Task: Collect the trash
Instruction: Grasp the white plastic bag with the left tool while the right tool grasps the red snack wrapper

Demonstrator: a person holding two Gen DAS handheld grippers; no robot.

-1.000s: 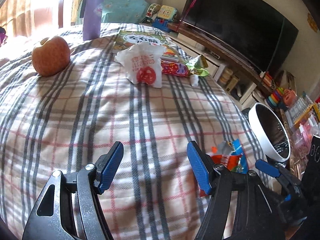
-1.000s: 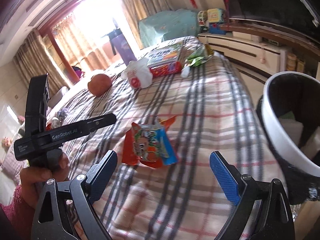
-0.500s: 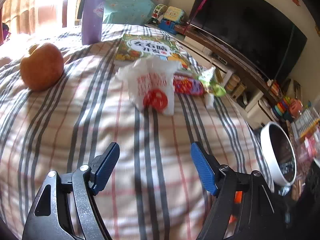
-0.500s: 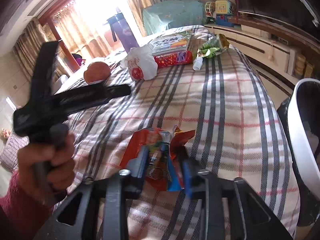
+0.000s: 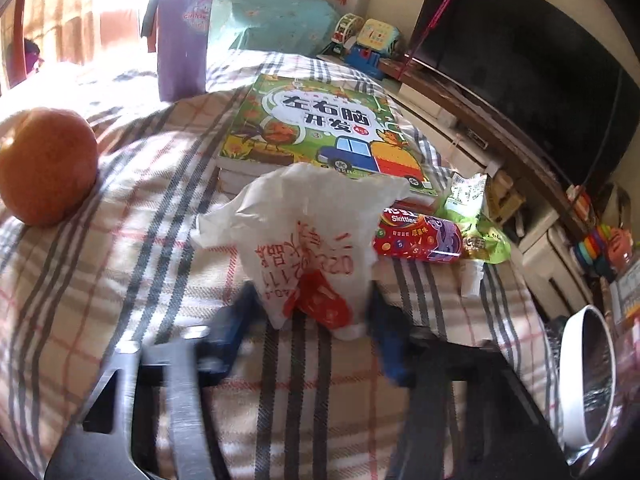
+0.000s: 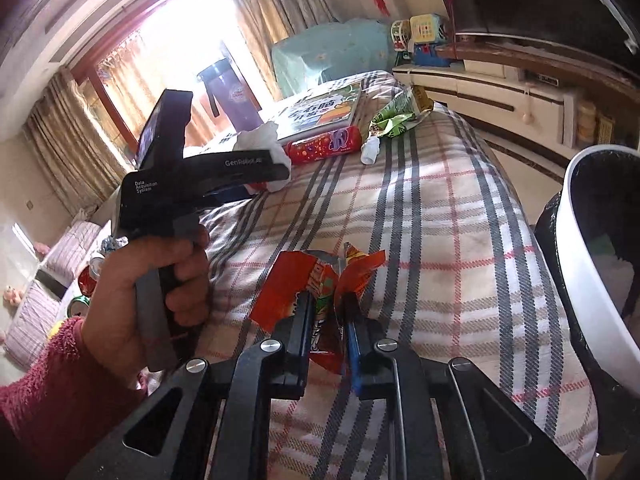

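Note:
A crumpled white bag with red print (image 5: 312, 248) lies on the plaid bed cover (image 5: 120, 272). My left gripper (image 5: 314, 328) is blurred, and its jaws are closing with the bag's lower end between them; the pads stand at its sides without visibly squeezing it. A torn orange-red snack wrapper (image 6: 320, 280) sits near the bed's edge. My right gripper (image 6: 328, 304) is still closing, with both pads pressed on that wrapper. In the right wrist view a hand (image 6: 160, 280) in a red sleeve holds the left gripper by the white bag (image 6: 260, 140).
A white-rimmed trash bin (image 6: 592, 264) stands off the bed's right edge. On the bed lie a Skittles pack (image 5: 420, 236), green wrapper (image 5: 476, 216), small white bottle (image 5: 470, 280), picture book (image 5: 320, 128), round orange fruit (image 5: 44, 168) and purple bottle (image 5: 182, 32).
My left gripper travelled up the bed to the white bag and narrowed around it. My right gripper went from wide open to closed on the snack wrapper.

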